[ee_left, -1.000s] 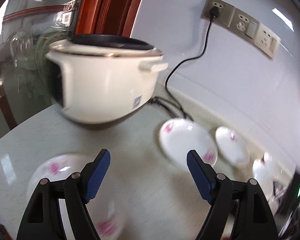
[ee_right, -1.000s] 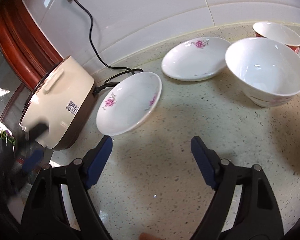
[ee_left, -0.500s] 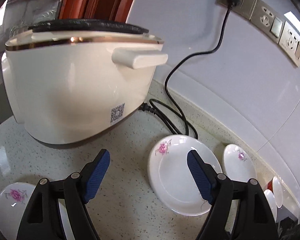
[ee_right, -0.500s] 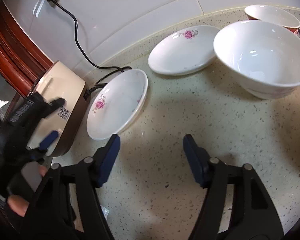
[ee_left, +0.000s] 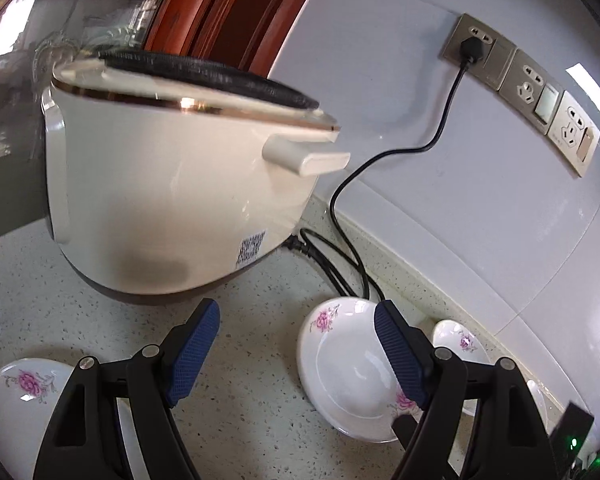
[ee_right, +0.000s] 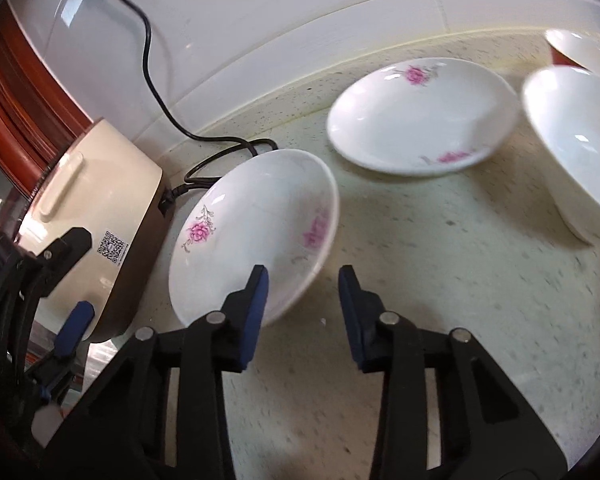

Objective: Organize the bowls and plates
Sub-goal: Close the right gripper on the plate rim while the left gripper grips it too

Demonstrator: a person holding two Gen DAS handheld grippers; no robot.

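Observation:
A white plate with pink flowers (ee_right: 256,220) lies on the speckled counter beside the rice cooker; it also shows in the left wrist view (ee_left: 348,364). My right gripper (ee_right: 302,280) is open, its left finger over the plate's near rim and its right finger just outside the rim. A second flowered plate (ee_right: 420,116) lies behind it, also in the left wrist view (ee_left: 464,344). A third flowered plate (ee_left: 20,396) lies low left under my left gripper (ee_left: 296,322), which is open and empty above the counter. A large white bowl (ee_right: 580,148) and a red-sided bowl (ee_right: 576,48) stand at the right.
A cream rice cooker (ee_left: 172,184) stands at the left, also in the right wrist view (ee_right: 96,208). Its black cord (ee_left: 380,184) runs across the counter up to wall sockets (ee_left: 524,88). White tiled wall (ee_right: 300,20) behind; red-brown wooden frame (ee_left: 224,12) at the left.
My right gripper has moved forward to the near plate's rim and its jaws have narrowed. My left gripper has pulled back and tilted, with the cooker now further off.

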